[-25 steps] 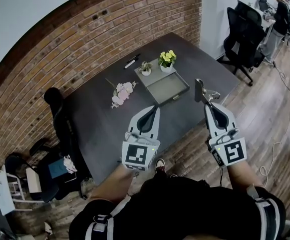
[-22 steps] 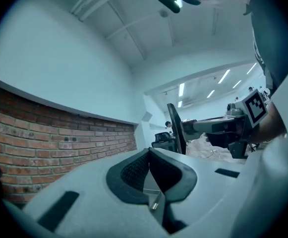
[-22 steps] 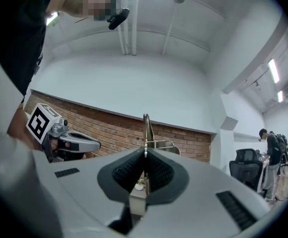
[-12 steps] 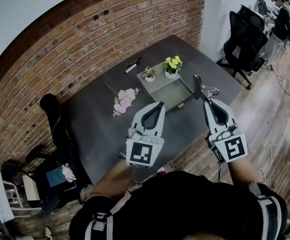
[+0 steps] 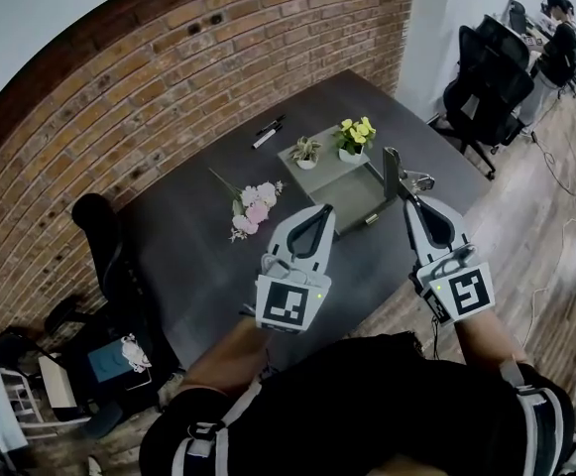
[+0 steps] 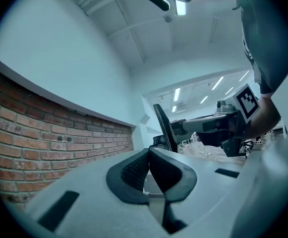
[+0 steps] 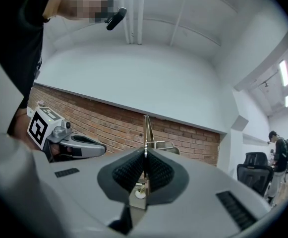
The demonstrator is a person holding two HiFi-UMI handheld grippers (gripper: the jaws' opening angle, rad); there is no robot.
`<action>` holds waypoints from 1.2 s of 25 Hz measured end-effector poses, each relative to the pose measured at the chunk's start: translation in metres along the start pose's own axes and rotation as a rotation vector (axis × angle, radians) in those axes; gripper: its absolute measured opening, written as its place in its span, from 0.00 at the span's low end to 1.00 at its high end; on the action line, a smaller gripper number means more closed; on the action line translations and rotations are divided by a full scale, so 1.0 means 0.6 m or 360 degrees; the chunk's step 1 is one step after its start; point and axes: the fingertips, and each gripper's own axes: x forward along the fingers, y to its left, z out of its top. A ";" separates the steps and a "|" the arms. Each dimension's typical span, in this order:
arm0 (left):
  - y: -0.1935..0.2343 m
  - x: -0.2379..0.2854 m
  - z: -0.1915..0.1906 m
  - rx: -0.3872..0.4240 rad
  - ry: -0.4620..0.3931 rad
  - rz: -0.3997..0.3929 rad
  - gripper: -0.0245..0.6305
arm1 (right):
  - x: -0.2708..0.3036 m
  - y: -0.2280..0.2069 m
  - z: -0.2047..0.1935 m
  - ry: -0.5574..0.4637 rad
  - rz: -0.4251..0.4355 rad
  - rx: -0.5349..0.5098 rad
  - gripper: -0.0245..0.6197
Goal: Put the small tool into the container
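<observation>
In the head view my right gripper (image 5: pixel 407 195) is shut on the small tool (image 5: pixel 395 170), a flat metal piece that stands upright out of the jaws, above the dark table's near right part. The right gripper view shows the thin tool (image 7: pixel 146 129) clamped between the pads. My left gripper (image 5: pixel 322 210) is shut with nothing in it and is held level beside the right one. The container (image 5: pixel 353 190), a shallow grey open tray, lies on the table just beyond both tips. In the left gripper view the right gripper (image 6: pixel 214 126) and the tool (image 6: pixel 163 129) show.
Two small potted plants (image 5: pixel 354 137) stand on a grey slab behind the tray. A pink flower bunch (image 5: pixel 255 207) and two markers (image 5: pixel 267 131) lie on the dark table (image 5: pixel 198 256). A black chair (image 5: pixel 103 238) stands at the left, office chairs (image 5: pixel 484 79) and people at the right.
Both grippers have come forward over the table toward the tray, the left one rising and moving right. The tool stays clamped in the right gripper.
</observation>
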 end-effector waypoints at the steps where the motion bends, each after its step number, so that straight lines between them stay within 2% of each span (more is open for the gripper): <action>1: 0.002 0.001 -0.001 -0.0005 -0.0002 -0.0004 0.05 | 0.003 0.002 -0.004 0.0020 0.0006 0.0007 0.04; 6: 0.011 0.014 -0.015 -0.0054 0.0014 0.0020 0.05 | 0.022 -0.006 -0.013 0.0001 0.0040 0.0005 0.04; 15: 0.015 0.041 -0.011 -0.0066 0.0029 0.0109 0.05 | 0.043 -0.027 -0.023 -0.0030 0.0141 0.0015 0.04; 20: 0.017 0.047 -0.008 0.0025 0.0092 0.0134 0.05 | 0.044 -0.035 -0.032 -0.0013 0.0157 0.0053 0.04; 26: 0.013 0.059 0.001 0.0050 0.0085 0.0151 0.05 | 0.042 -0.046 -0.039 -0.0010 0.0166 0.0077 0.04; 30: 0.008 0.061 -0.007 0.0015 0.0074 0.0141 0.05 | 0.042 -0.051 -0.041 -0.0015 0.0164 0.0080 0.04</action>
